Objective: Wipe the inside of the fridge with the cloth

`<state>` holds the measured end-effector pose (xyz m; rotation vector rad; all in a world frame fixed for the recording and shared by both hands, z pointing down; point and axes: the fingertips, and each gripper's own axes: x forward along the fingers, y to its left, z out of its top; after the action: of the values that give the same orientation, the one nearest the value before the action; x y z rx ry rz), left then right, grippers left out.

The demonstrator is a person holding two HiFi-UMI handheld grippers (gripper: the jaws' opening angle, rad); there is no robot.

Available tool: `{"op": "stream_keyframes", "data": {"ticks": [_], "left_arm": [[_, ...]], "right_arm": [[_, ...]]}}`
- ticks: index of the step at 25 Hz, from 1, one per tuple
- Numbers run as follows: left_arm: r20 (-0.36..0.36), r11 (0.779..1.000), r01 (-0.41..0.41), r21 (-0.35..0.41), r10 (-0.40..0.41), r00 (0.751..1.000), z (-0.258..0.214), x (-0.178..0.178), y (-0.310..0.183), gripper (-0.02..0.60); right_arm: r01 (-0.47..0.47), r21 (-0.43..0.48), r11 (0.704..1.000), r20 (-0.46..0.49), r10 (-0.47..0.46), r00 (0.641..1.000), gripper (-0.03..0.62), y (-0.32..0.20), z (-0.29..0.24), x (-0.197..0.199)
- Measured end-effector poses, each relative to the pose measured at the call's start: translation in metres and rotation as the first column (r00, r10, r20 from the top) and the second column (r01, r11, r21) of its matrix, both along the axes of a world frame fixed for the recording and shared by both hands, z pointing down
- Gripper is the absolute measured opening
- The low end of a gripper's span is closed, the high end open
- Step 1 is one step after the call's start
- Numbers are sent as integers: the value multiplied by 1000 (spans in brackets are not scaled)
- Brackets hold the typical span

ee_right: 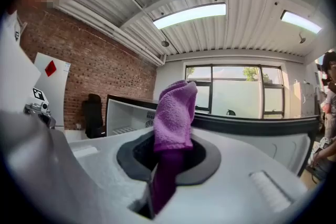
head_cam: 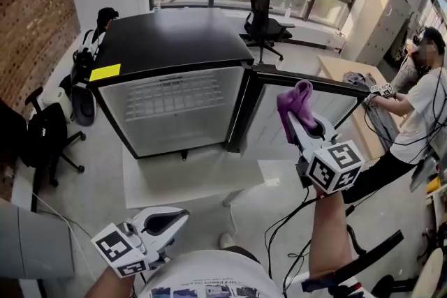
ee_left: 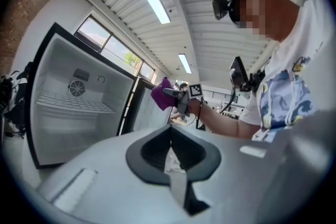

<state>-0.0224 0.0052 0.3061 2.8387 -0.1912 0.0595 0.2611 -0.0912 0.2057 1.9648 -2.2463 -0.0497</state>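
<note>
Open fridge (head_cam: 174,38), purple cloth (head_cam: 292,100) in right hand-held gripper (head_cam: 300,119)

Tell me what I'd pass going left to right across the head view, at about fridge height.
brick wall → black office chair → fridge → purple cloth → person at the far right

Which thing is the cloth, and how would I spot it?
Find the big black fridge in the middle of the room, with its door swung open to the right. In front of that door, the right claw is shut on the cloth, holding it up. It is fluffy and purple, the only purple thing around.
</note>
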Motion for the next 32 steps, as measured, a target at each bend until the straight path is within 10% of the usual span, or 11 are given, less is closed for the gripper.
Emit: {"op": "stream_keyframes", "data": {"ticks": [11,32], "left_arm": [[39,999,34,8,-35,999,0,117,26,8],[83,992,-124,12,122,989,5,197,62,8]], "right_arm": [[240,77,968,-13,-240,971,52,-51,9,6],[-140,43,989,0,140,990,52,18,14,187]]}}
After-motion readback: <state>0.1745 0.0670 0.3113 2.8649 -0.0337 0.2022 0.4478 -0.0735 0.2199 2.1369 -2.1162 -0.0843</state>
